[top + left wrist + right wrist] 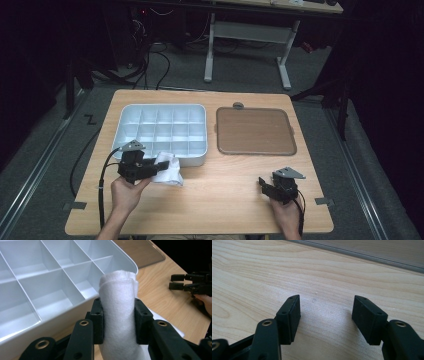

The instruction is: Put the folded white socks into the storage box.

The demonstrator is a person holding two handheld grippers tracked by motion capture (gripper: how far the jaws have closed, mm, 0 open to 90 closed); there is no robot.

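High view: I start nearest, at the front edge of the worktop point(210, 200), where my forearms come in from below.
Left hand-held gripper point(156, 167): in my left hand; its jaws are clamped on a white cloth point(167, 170), pressing it in from both sides.
White cloth: a rolled or folded bundle, held up just beside the front right corner of the white tray point(162, 131); one loose end hangs toward the wood.
Left gripper view: the cloth point(119, 315) stands between my two black pads and rises above them, the tray's point(45, 290) corner wall close behind it.
Right hand-held gripper point(264, 186): in my right hand near the front right of the worktop, jaws standing wide with nothing between them.
Right gripper view: bare wood grain lies between my open pads point(289, 317).
White tray: a plastic organiser split into many compartments, sitting left of centre.
Brown board point(255, 131): a flat panel with rounded corners, just beside the tray on its right, well apart from my right gripper.
Writing: I can read no brand, label or lettering on anything here.
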